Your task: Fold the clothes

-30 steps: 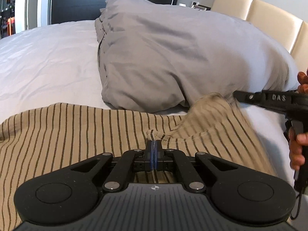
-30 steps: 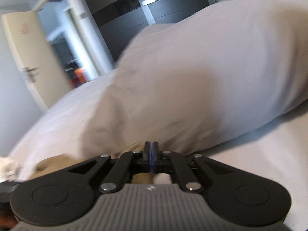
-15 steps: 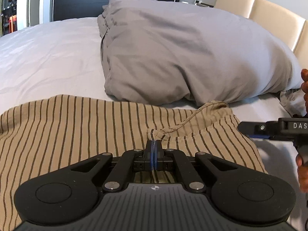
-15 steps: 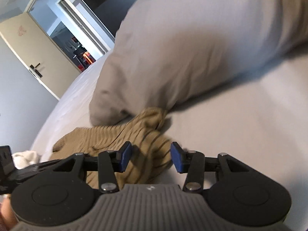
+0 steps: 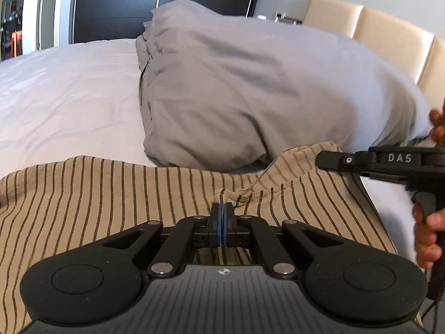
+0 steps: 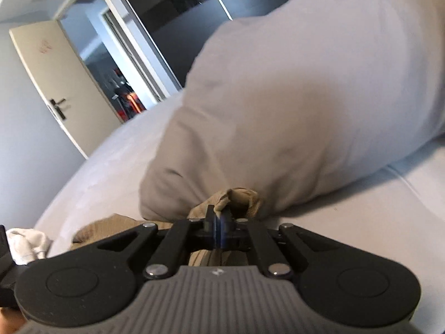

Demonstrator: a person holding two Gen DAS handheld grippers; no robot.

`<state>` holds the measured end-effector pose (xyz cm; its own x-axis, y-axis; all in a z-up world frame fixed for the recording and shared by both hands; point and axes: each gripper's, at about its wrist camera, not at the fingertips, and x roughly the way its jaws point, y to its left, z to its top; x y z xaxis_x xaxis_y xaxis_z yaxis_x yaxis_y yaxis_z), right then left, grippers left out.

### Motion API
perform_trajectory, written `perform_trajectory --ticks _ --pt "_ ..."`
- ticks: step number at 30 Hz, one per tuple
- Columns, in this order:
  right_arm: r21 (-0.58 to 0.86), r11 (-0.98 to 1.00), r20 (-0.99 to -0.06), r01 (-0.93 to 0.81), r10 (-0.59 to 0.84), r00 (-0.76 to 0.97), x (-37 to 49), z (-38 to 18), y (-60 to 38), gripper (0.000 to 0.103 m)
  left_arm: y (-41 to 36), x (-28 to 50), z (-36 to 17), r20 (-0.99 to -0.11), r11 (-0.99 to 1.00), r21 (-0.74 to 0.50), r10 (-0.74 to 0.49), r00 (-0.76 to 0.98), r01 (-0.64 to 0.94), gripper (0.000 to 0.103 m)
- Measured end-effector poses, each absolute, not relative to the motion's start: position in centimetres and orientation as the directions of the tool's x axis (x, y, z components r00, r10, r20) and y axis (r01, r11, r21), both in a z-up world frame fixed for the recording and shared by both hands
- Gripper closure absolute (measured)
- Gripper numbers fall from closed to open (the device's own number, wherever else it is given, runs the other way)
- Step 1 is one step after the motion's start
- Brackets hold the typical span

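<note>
Our right tongs [image 6: 218, 226], spread a moment ago, now pinch the striped shirt [image 5: 111, 194] by the pillow [image 5: 250, 97] at twelve o'clock; left tongs [image 5: 222, 222] pinch its collar.

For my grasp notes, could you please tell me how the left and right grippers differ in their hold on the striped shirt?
The left gripper pinches a small fold where the striped shirt lies flat; the right gripper holds a bunched edge raised against the grey pillow. Both have their jaws shut on the shirt.
</note>
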<state>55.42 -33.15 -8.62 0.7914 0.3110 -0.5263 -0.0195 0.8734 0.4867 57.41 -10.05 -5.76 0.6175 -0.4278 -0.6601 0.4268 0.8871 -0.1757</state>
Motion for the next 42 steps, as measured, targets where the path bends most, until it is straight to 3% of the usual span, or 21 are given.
perform_trajectory --ticks 1,2,3,4,7,10,12,21,29,36,42 --pt "0.473 0.881 -0.539 -0.005 0.293 0.789 55.4 -8.9 -33.1 0.089 -10.4 57.6 -6.0 -0.681 0.897 -0.15 -0.399 0.615 0.416 0.103" --pt "0.455 0.89 -0.565 0.018 0.273 0.778 55.5 -9.2 -33.0 0.055 -10.6 57.6 -6.3 -0.697 0.906 -0.121 -0.368 0.615 0.405 0.103" --pt "0.443 0.896 -0.574 0.037 0.251 0.78 55.2 -9.3 -33.0 0.038 -10.8 57.6 -6.6 -0.711 0.914 -0.095 -0.34 0.615 0.396 0.103" --pt "0.43 0.901 -0.582 0.057 0.229 0.781 54.9 -9.4 -33.1 0.027 -10.8 57.5 -6.5 -0.707 0.912 -0.09 -0.341 0.619 0.399 0.103" --pt "0.353 0.935 -0.604 0.03 0.203 0.77 53.9 -9.6 -33.5 0.028 -10.4 57.1 -6.2 -0.701 0.909 -0.079 -0.342 0.625 0.408 0.098" --pt "0.314 0.949 -0.62 0.032 0.179 0.764 52.2 -9.0 -34.1 0.028 -8.7 56.8 -4.8 -0.673 0.925 -0.119 -0.342 0.655 0.361 0.068" --pt "0.288 0.957 -0.623 0.041 0.155 0.767 50.9 -8.4 -34.5 0.026 -6.7 56.1 -3.0 -0.637 0.932 -0.142 -0.344 0.69 0.334 0.058" --pt "0.23 0.973 -0.666 -0.003 0.16 0.729 43.8 -3.4 -33.5 0.023 7.1 49.0 5.1 -0.619 0.972 -0.085 -0.222 0.754 0.217 0.058" --pt "0.171 0.975 -0.683 -0.142 0.221 0.696 34.8 1.1 -23.5 0.022 21.2 37.7 8.0 -0.703 0.994 -0.054 -0.107 0.704 0.097 0.056" --pt "0.194 0.918 -0.701 -0.347 0.377 0.605 25.7 2.0 -10.8 0.022 30.7 27.7 4.9 -0.807 0.999 -0.05 -0.049 0.589 0.014 0.052" --pt "0.151 0.86 -0.704 -0.487 0.44 0.558 18.3 1.8 -0.8 0.022 35.3 22.0 -0.1 -0.876 0.978 -0.178 -0.108 0.47 -0.108 0.051"
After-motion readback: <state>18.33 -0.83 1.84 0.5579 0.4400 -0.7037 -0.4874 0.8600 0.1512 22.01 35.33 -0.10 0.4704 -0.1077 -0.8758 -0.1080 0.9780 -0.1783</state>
